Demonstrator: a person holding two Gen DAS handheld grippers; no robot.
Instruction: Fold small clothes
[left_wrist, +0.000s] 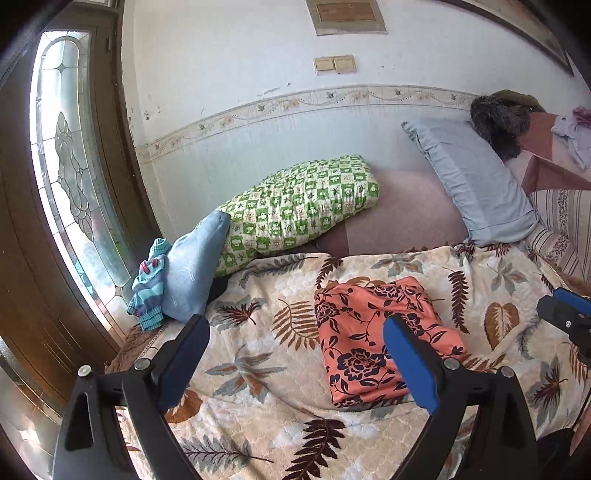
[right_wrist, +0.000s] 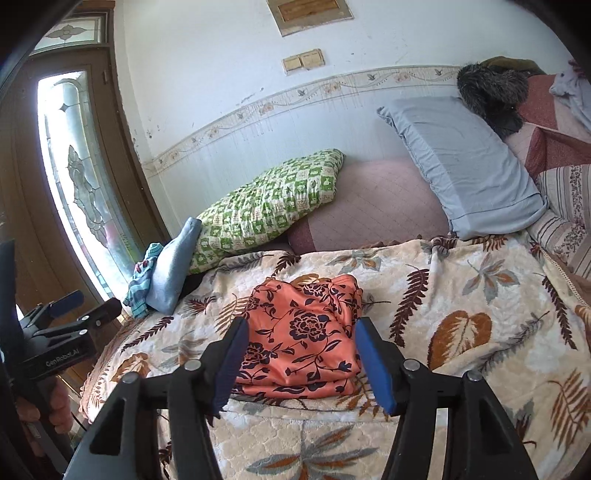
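A folded orange garment with dark flowers (left_wrist: 380, 332) lies on the leaf-patterned blanket (left_wrist: 258, 369); it also shows in the right wrist view (right_wrist: 306, 339). My left gripper (left_wrist: 295, 325) is open and empty, held above the blanket with the garment by its right finger. My right gripper (right_wrist: 299, 328) is open and empty, its fingers on either side of the garment's near edge, apart from it. The right gripper (left_wrist: 565, 314) shows at the right edge of the left wrist view, and the left gripper (right_wrist: 85, 306) at the left edge of the right wrist view.
A light blue folded cloth (left_wrist: 195, 269) and a striped blue knit garment (left_wrist: 149, 284) lie at the blanket's far left by a glass door (left_wrist: 70, 166). A green checked pillow (left_wrist: 299, 203) and a grey-blue pillow (left_wrist: 476, 181) lie against the wall behind.
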